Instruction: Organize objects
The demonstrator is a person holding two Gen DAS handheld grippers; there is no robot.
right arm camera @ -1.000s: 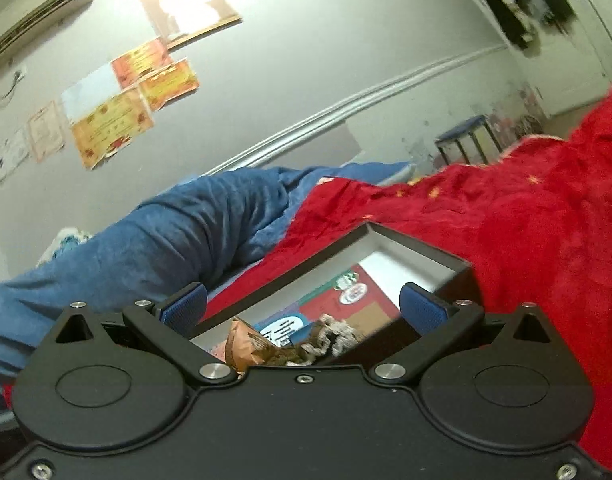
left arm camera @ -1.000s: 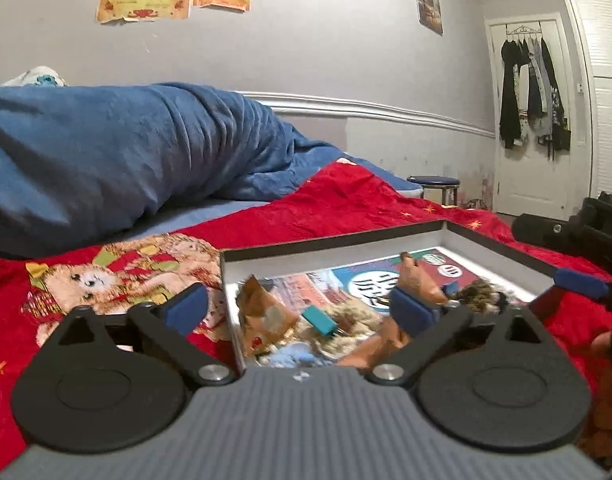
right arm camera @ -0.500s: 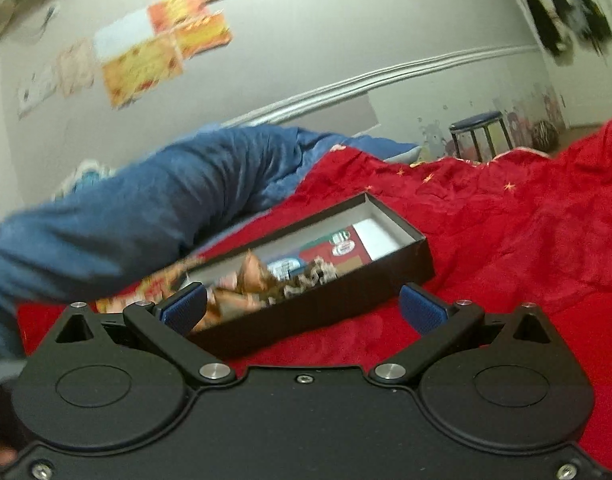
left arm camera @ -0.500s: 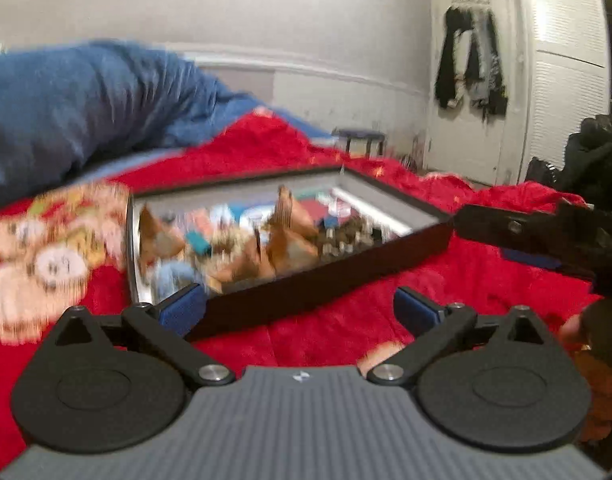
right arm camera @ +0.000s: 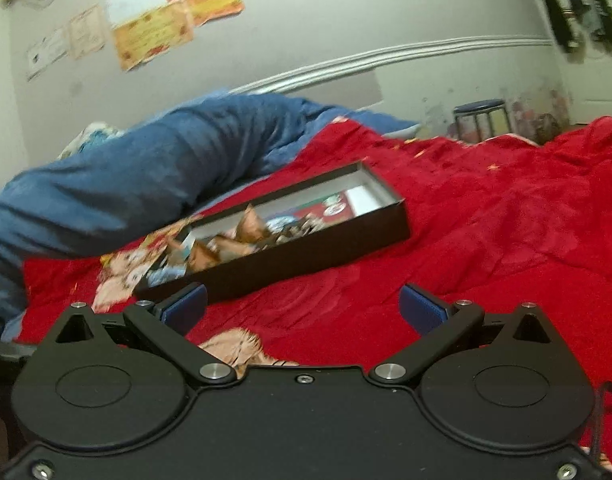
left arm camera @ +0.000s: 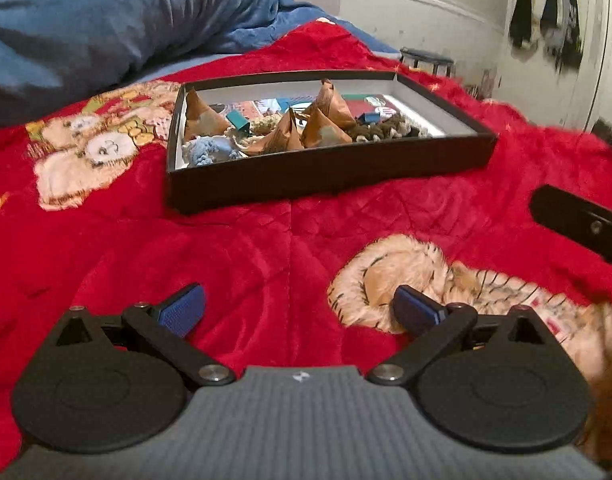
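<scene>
A shallow black box [left arm camera: 326,168] sits on a red bedspread [left arm camera: 265,248], its white-lined inside crowded with brown pyramid-shaped paper packets [left arm camera: 326,128], a light blue knot of yarn [left arm camera: 207,150], darker brown and cream yarn [left arm camera: 386,130] and small teal pieces [left arm camera: 237,120] over printed cards. Near the box, on its viewer side, the left gripper [left arm camera: 299,310] hangs low over the bedspread, blue-padded fingers [left arm camera: 181,312] spread wide, holding nothing. The right gripper [right arm camera: 303,306] is also near the box, tilted, its jaws wide apart and empty. Beyond the box lies a rumpled blue blanket [right arm camera: 145,176].
</scene>
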